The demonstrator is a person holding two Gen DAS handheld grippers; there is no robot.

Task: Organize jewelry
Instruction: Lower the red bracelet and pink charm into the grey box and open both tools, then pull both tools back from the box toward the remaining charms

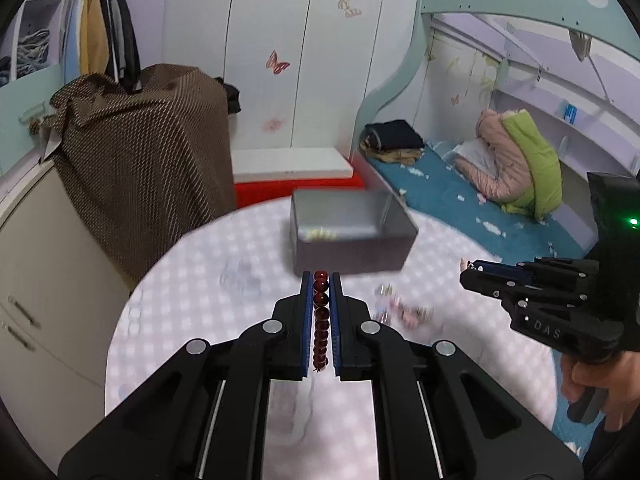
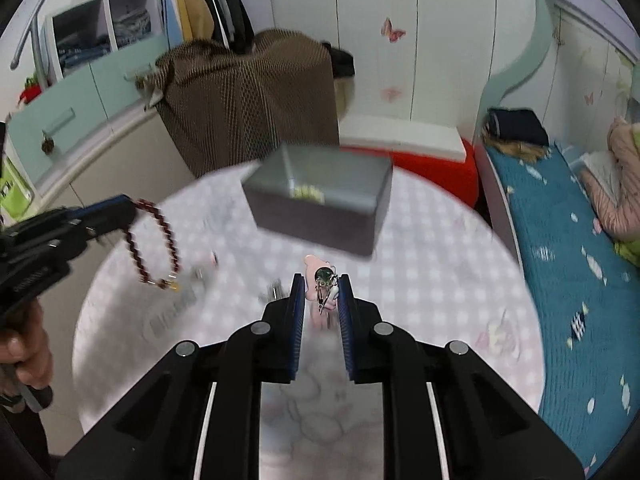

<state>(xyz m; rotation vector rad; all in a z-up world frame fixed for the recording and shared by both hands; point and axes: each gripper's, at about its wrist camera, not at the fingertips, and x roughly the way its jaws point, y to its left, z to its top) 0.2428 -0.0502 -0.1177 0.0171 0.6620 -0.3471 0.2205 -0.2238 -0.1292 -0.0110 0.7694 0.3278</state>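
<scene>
Round table (image 1: 192,280) lies open around the grey box (image 1: 352,248); left tool (image 1: 321,280) pinches a bead bracelet (image 1: 321,320), right tool (image 2: 321,280) a brooch (image 2: 325,280).

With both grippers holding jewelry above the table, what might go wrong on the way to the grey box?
1. The red bead bracelet dangles from the left gripper and could catch the grey box rim.
2. The right gripper pinches the small green-stone piece only near its tips; it may slip out.

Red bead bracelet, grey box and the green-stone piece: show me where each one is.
red bead bracelet (image 2: 154,242), right wrist view, hanging loop.
grey box (image 1: 352,246), left wrist view, front wall.
green-stone piece (image 2: 323,274), right wrist view, the stone.
</scene>
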